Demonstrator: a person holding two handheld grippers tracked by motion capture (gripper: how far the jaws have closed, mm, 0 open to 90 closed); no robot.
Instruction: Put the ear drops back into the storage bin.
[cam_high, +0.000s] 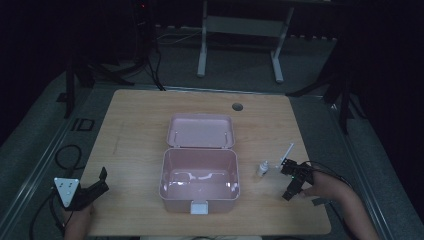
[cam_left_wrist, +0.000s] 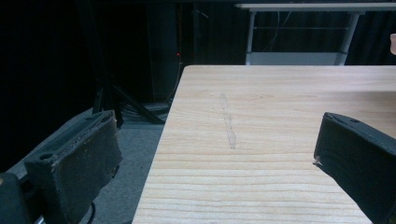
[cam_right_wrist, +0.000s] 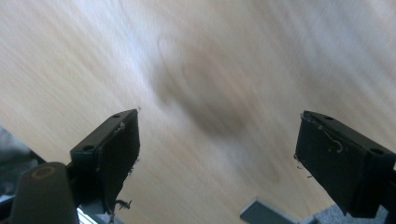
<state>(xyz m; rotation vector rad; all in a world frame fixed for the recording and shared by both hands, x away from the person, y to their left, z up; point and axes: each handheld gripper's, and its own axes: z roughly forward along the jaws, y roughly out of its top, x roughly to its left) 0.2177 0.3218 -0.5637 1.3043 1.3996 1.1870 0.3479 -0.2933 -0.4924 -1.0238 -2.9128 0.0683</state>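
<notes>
A pink plastic box (cam_high: 199, 181) stands open in the middle of the wooden table (cam_high: 135, 130), its lid (cam_high: 201, 131) laid back behind it and a white latch (cam_high: 199, 207) at the front. A small white bottle (cam_high: 262, 168) stands right of the box, with a thin white stick (cam_high: 286, 152) beside it. My right gripper (cam_high: 291, 189) is open near the table's right front, tilted down over bare wood; in the right gripper view (cam_right_wrist: 217, 156) its jaws stand wide apart with nothing between them. My left gripper (cam_high: 100, 182) is open at the left front edge; in the left gripper view (cam_left_wrist: 215, 158) it is empty.
A round cable hole (cam_high: 237, 106) is in the table's far side. A white table frame (cam_high: 240, 35) stands on the grey floor behind. Black stands and cables (cam_high: 67, 155) lie at the left. The room around is dark.
</notes>
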